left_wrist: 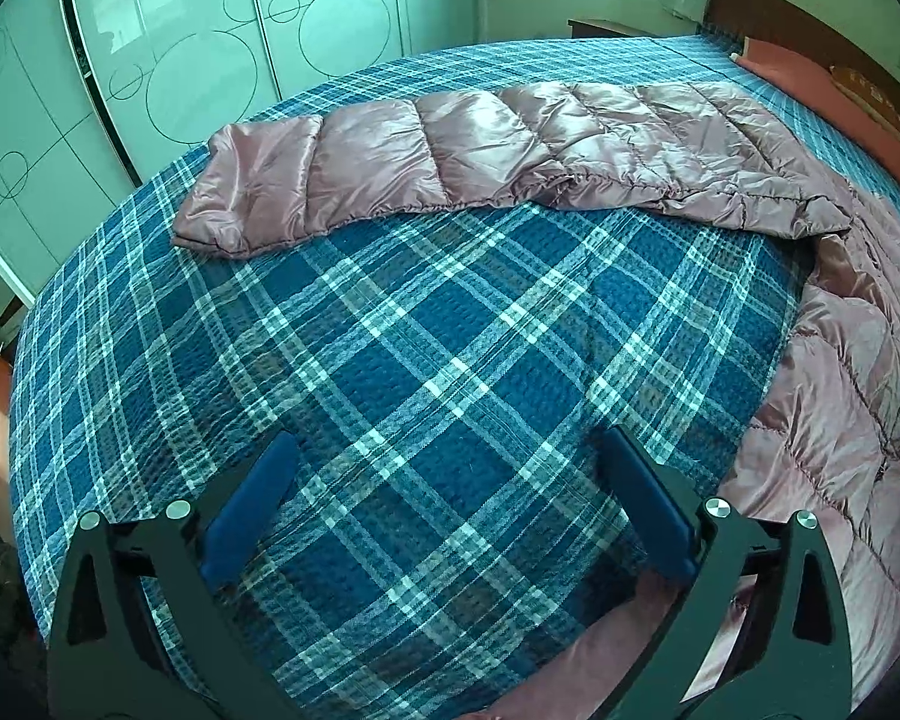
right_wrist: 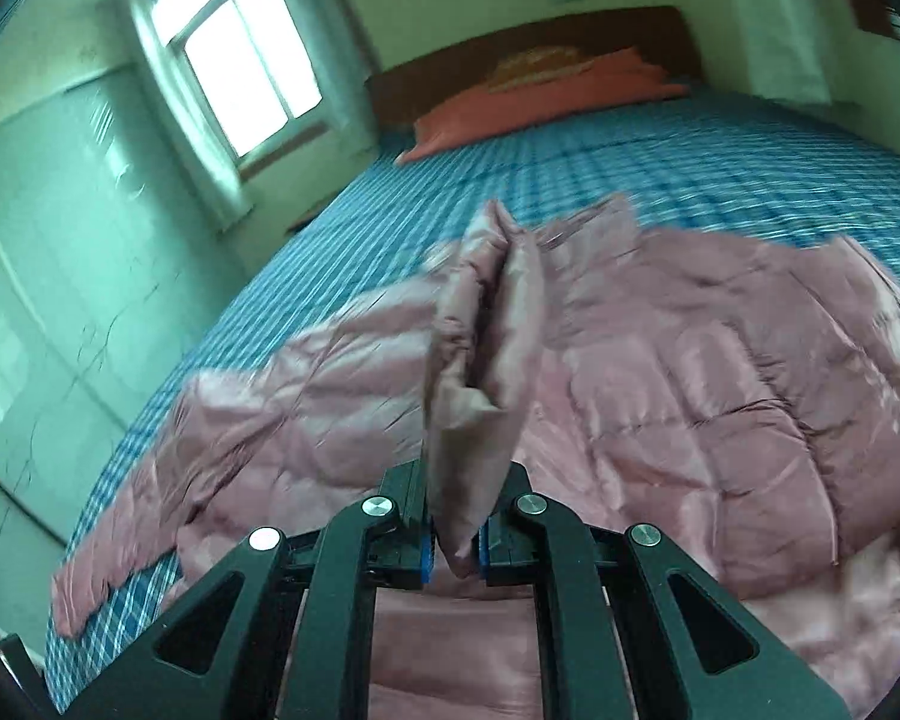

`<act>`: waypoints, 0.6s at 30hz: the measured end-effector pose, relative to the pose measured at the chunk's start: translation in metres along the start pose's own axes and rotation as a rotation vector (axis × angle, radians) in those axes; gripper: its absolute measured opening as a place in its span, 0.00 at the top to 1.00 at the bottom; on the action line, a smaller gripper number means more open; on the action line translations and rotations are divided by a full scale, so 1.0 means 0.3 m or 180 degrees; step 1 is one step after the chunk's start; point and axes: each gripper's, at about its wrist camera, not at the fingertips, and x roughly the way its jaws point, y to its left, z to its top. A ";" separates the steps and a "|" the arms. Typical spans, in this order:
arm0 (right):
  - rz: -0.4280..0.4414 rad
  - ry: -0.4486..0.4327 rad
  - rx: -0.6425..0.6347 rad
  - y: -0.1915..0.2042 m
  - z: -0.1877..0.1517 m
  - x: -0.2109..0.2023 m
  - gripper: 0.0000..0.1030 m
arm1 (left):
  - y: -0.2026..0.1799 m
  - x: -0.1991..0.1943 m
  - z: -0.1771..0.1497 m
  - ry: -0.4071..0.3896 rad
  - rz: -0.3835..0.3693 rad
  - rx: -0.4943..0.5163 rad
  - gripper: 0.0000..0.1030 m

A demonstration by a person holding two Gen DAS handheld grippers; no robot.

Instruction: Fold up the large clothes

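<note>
Pinched in the clenched right tongs, a fold of the pink quilted jacket is standing up toward 12 o'clock. Its sleeve is lying stretched across the plaid bedspread at 12 o'clock from the left tongs, which are hanging released, empty.

A home bedroom: plaid-covered bed, headboard, wardrobe, window.
</note>
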 end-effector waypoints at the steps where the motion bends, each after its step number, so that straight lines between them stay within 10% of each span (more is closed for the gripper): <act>1: 0.0010 0.0040 -0.0045 0.019 -0.003 0.016 0.91 | -0.002 0.000 0.002 0.0000 -0.0001 0.0000 0.02; 8: -0.0078 0.0598 -0.0364 0.108 -0.051 0.160 0.85 | -0.014 -0.009 0.007 0.0000 0.0006 0.0002 0.02; 10: -0.0014 0.0645 -0.0442 0.124 -0.063 0.166 0.62 | -0.010 -0.005 0.008 0.0000 0.0009 0.0004 0.02; 12: 0.0119 0.0594 -0.0506 0.139 -0.064 0.121 0.39 | -0.011 -0.007 0.005 0.0002 0.0004 0.0002 0.02; 18: 0.0060 0.0168 -0.0387 0.001 -0.002 -0.092 0.39 | -0.015 -0.011 0.002 -0.0005 0.0006 0.0001 0.02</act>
